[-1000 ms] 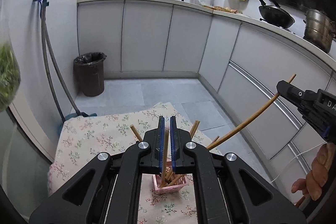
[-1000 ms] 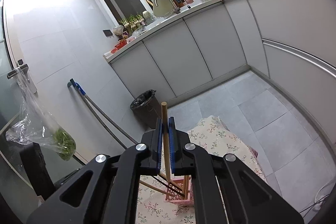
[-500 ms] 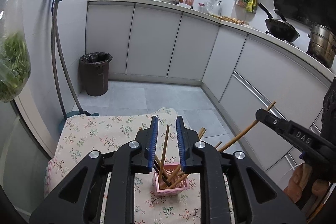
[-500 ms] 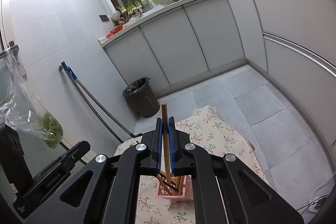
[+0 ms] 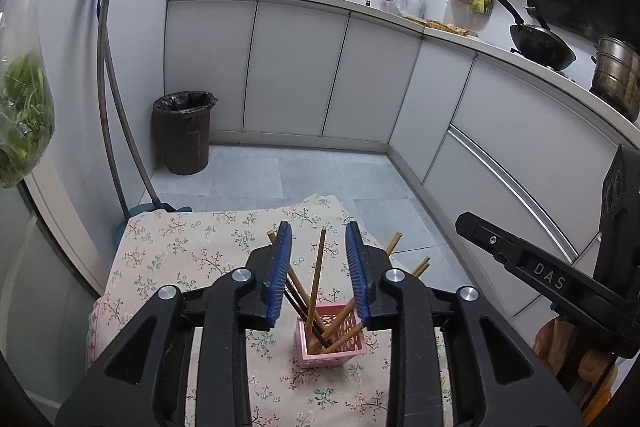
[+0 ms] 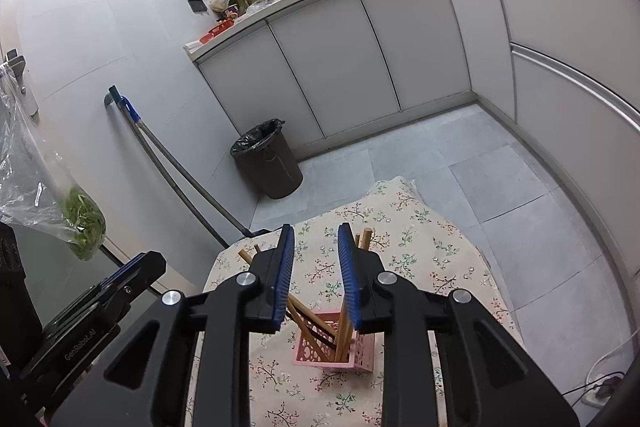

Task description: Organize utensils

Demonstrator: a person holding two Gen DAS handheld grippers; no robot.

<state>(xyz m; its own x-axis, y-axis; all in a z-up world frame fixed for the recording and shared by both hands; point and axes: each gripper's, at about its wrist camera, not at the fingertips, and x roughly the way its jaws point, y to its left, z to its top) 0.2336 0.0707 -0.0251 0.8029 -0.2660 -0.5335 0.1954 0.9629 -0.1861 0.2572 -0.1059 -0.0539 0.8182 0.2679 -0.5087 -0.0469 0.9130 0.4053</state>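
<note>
A pink lattice basket (image 5: pixel 334 345) stands on the floral cloth and holds several wooden chopsticks (image 5: pixel 340 323) that lean apart. My left gripper (image 5: pixel 318 239) hovers above it with its jaws opening. One chopstick (image 5: pixel 319 269) rises from the basket through the gap, and neither blue pad touches it. In the right wrist view the same basket (image 6: pixel 362 351) sits just below my right gripper (image 6: pixel 316 233), whose jaws are opening with nothing between them. Chopsticks (image 6: pixel 344 337) stand in the basket beneath it. A finger of the right gripper (image 5: pixel 500 247) reaches in from the right of the left view.
The small table under the floral cloth (image 5: pixel 180 251) ends close behind the basket, with grey floor tiles beyond. A dark waste bin (image 5: pixel 182 131) and a mop (image 5: pixel 116 115) stand by the left wall. Greens hang in a bag (image 6: pixel 82 223). White cabinets (image 5: pixel 296 75) line the back and right.
Both grippers have gone from shut on a chopstick to open. Each chopstick now stands in the pink basket. The right gripper has come down closer to the basket.
</note>
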